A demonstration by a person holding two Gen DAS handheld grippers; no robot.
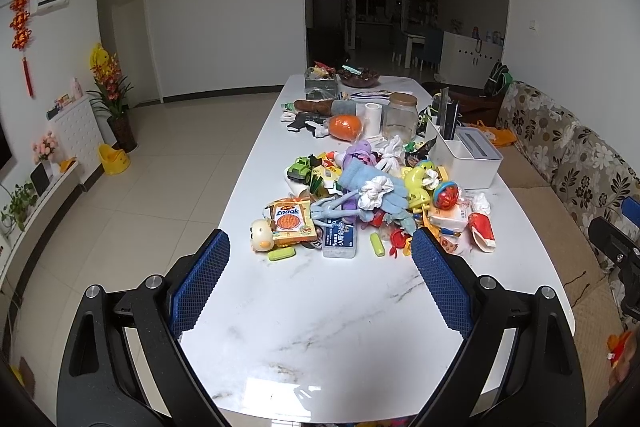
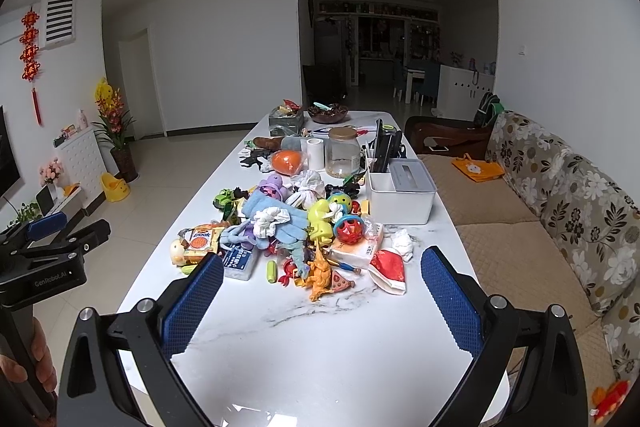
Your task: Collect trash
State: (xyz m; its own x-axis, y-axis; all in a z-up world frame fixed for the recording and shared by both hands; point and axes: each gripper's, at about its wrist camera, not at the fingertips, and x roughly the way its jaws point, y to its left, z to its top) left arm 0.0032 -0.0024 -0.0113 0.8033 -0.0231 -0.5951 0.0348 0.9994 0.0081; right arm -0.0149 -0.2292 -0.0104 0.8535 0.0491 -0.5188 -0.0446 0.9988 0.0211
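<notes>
Above the white table (image 1: pixel 320 327), left tongs (image 1: pixel 320 259) and right tongs (image 2: pixel 322 279) gape wide, holding and touching nothing.

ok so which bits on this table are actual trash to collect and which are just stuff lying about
Likely trash:
- crumpled white tissue wad
- torn red-and-white wrapper
- knotted white tissue on the blue glove
- orange Enaak snack packet, if it is empty

Just lying about:
- orange plastic dinosaur
- red-and-blue rattle ball
- green toy truck
- clear glass jar
- white desk organiser
</notes>
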